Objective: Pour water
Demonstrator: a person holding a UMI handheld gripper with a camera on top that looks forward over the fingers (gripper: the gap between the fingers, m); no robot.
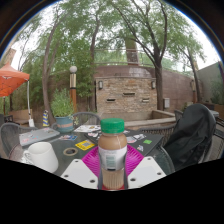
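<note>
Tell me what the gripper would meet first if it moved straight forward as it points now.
Nothing new at once: the jaws of the gripper already clamp the brown plastic bottle with green cap. Beyond it lies the cluttered outdoor table, though the depth there is unclear.

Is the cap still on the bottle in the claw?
Yes, the bottle held between the claw fingers wears its green cap, sitting closed on top.

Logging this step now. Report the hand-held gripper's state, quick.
Hand-held gripper: closed on the bottle, a pink pad against each side, held upright above the table.
</note>
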